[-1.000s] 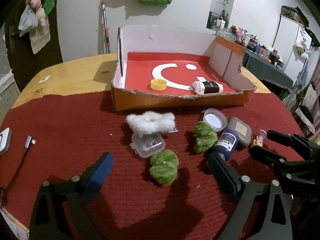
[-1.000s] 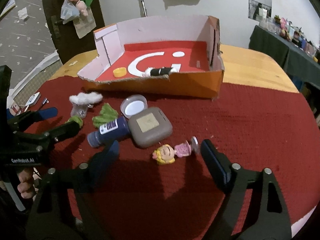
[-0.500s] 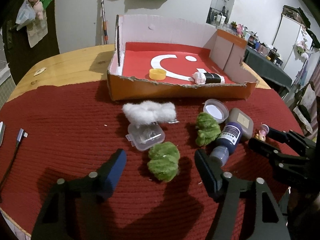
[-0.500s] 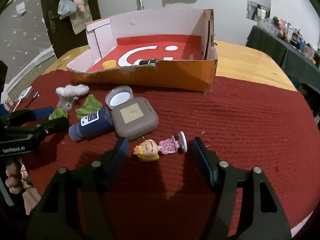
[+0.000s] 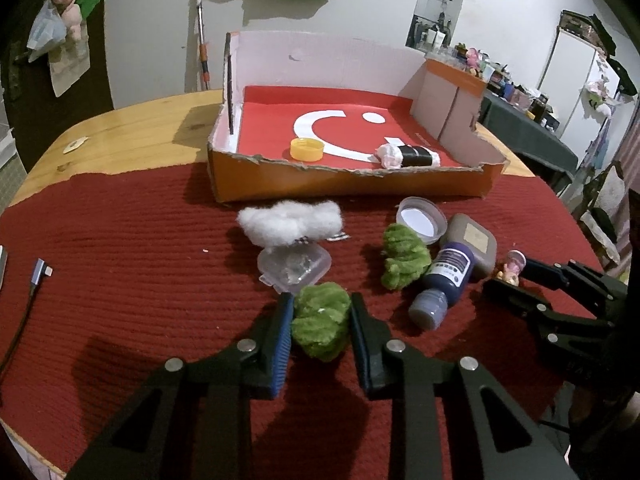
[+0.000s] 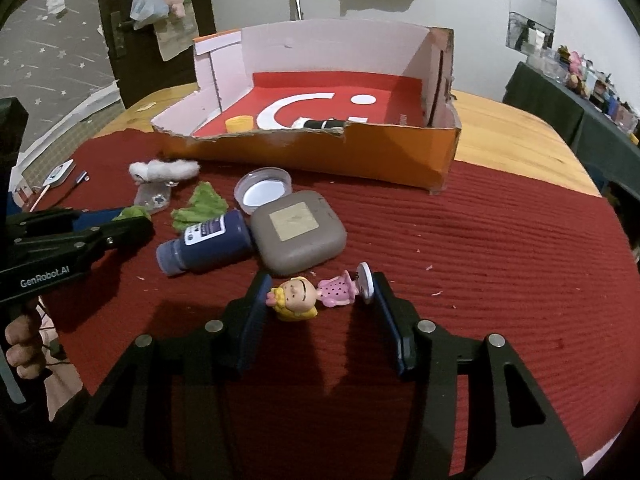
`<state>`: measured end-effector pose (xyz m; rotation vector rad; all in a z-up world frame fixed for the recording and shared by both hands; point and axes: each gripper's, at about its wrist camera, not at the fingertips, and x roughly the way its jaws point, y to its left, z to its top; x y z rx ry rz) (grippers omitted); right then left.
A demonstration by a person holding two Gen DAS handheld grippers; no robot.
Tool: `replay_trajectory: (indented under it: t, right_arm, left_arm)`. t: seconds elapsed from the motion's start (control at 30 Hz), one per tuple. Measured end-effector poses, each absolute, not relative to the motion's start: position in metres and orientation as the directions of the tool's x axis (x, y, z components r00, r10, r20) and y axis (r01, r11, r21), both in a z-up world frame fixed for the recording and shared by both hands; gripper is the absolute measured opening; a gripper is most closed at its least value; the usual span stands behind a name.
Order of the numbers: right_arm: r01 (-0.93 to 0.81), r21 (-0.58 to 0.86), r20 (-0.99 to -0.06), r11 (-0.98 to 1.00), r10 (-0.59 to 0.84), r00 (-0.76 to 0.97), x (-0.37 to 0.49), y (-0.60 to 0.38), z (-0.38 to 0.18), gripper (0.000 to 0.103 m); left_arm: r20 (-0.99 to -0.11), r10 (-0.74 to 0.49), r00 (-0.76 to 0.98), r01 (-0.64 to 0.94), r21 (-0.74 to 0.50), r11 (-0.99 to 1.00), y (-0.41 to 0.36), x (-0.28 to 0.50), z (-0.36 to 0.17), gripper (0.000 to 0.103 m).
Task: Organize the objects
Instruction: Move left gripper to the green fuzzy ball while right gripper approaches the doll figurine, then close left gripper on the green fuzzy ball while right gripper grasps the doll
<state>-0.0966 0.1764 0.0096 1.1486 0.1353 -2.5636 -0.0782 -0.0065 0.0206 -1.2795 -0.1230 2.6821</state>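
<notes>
In the left wrist view, the left gripper [image 5: 319, 322] has its two fingers pressed against both sides of a green fuzzy ball [image 5: 320, 326] on the red cloth [image 5: 132, 280], just in front of a clear plastic case [image 5: 294, 266] and a white cotton wad [image 5: 291, 222], with the orange cardboard box [image 5: 352, 186] beyond. In the right wrist view, the right gripper [image 6: 320, 300] brackets a small doll figurine [image 6: 316, 294] lying on the cloth, fingers touching its head and its round base, beside a grey square case [image 6: 299, 231] and a dark blue bottle [image 6: 206, 242].
</notes>
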Motion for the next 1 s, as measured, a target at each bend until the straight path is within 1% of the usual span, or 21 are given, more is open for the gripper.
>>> replay_trajectory:
  t: [0.53,1.0]
  right_arm:
    - [0.377,0.105,-0.692,-0.92,-0.34,-0.637,-0.095,0.167,0.035,0.048]
    - [0.386,0.107,-0.698,-0.916,-0.346,-0.628,-0.097,0.162,0.034,0.048]
  left_arm:
    - [-0.722,0.215,-0.658,-0.164,-0.142,-0.976,0.001,-0.066,0.043,0.028]
    - [-0.719,0.223,-0.659,-0.174,-0.143,-0.974,0.003,-0.067,0.045,0.028]
